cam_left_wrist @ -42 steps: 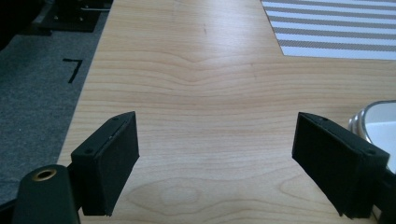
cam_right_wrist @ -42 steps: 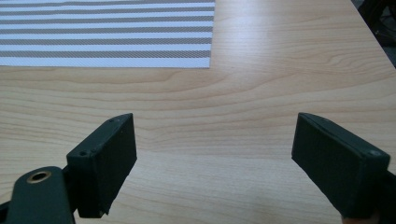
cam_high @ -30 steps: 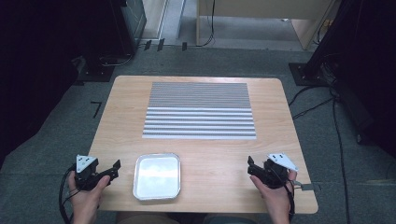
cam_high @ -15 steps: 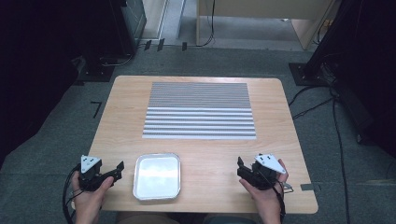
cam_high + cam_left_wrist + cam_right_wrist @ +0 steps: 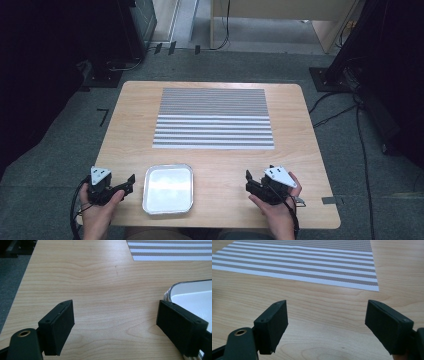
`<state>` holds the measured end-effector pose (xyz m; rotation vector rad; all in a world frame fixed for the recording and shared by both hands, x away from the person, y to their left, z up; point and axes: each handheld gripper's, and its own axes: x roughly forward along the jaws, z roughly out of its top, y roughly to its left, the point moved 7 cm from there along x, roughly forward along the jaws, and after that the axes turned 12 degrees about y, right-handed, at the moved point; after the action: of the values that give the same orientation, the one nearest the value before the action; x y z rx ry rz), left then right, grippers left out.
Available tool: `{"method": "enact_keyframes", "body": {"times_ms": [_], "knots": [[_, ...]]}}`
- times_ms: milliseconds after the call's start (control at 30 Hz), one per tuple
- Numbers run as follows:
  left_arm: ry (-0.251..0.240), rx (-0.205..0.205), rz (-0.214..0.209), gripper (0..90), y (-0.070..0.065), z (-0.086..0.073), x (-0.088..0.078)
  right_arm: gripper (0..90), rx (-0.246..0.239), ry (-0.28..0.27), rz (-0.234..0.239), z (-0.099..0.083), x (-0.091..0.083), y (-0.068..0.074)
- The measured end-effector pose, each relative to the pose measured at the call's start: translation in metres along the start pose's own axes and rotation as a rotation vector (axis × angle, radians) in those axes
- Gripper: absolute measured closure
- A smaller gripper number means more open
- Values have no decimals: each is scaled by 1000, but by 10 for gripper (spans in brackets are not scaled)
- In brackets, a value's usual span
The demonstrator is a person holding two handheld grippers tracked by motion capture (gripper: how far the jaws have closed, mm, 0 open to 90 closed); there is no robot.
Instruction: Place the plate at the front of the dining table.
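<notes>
pale wood grain runs across the table [image 5: 130,125], and both hand-held grippers hover low over its near edge. the left hand-held gripper [image 5: 131,181] is released, its two black jaws standing wide apart with bare wood between them; in the left gripper view [image 5: 115,322] nothing lies in the gap. just beside its right jaw, close to touching though i cannot tell whether it does, sits the metal tray [image 5: 168,188], a shallow silver tray with rounded corners and nothing in it. its rim [image 5: 185,284] curves in just past that right jaw in the left gripper view.

the right hand-held gripper [image 5: 248,178] is released too, jaws spread as wide as the left one's, and they have just been opening, with nothing between them. in the right gripper view [image 5: 327,322] plain wood fills the gap. the tray lies well apart from this hand-held gripper, off toward the side its jaws point in the high view.

ahead of both hand-held grippers, farther up the table, lies the striped mat [image 5: 214,119], flat, with grey and white bands. its near edge [image 5: 312,280] crosses just beyond the right jaws, and a corner [image 5: 170,252] shows ahead and to the right of the left ones. a person's hand wraps each hand-held gripper body from below.
</notes>
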<state>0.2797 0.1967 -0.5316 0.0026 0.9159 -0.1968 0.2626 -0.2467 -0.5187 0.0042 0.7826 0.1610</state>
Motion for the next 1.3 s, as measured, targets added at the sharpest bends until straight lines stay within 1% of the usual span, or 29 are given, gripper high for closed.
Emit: {"method": "enact_keyframes", "body": {"times_ms": [100, 167, 233, 333, 400, 467, 500, 533, 567, 600, 633, 733, 800, 900, 933, 1000, 1100, 1167, 1200, 1300], "knots": [[0, -3, -5, 147, -2, 0, 0, 188, -12, -10, 4, 1, -1, 5], [2, -13, -8, 148, -3, 0, 0, 184, -18, -20, 17, 2, -3, 9], [9, -18, -11, 147, -5, 0, 1, 181, -26, -18, 36, 3, -4, 14], [26, -22, -11, 148, -6, -2, 3, 206, -22, -17, 56, 3, -5, 20], [32, -28, -16, 148, -8, -3, 3, 239, -13, -17, 54, 3, -5, 23], [38, -29, -16, 153, -10, -3, 3, 278, -14, -26, 49, 4, -5, 26], [38, -29, -16, 155, -10, -3, 3, 278, -14, -26, 49, 4, -5, 26], [41, -29, -8, 167, -12, -3, 3, 347, -21, -50, 40, 6, -7, 30], [40, -31, 2, 192, -12, -3, 3, 370, -24, -56, 33, 7, -7, 31], [36, -34, 7, 229, -13, -3, 3, 382, -22, -64, 27, 7, -7, 33], [35, -34, 4, 246, -13, -2, 2, 387, -23, -70, 26, 8, -8, 35], [36, -33, 2, 247, -14, -2, 1, 390, -19, -63, 31, 9, -8, 40], [30, -40, -8, 249, -14, -1, -1, 398, -7, -54, 42, 9, -7, 45], [24, -48, -24, 261, -14, 0, -4, 406, -4, -43, 58, 9, -5, 53], [22, -49, -25, 269, -13, 1, -5, 422, -9, -44, 59, 9, -5, 55], [21, -54, -26, 296, -13, 1, -5, 420, -20, -48, 61, 9, -4, 61], [23, -56, -39, 312, -13, 1, -6, 426, -27, -43, 69, 9, -2, 71], [21, -52, -56, 331, -15, 1, -7, 458, -32, -49, 72, 9, -1, 77], [20, -50, -70, 348, -16, 1, -8, 480, -33, -52, 73, 9, -1, 81], [14, -50, -95, 400, -18, 2, -9, 488, -25, -35, 99, 9, 1, 92]]}}
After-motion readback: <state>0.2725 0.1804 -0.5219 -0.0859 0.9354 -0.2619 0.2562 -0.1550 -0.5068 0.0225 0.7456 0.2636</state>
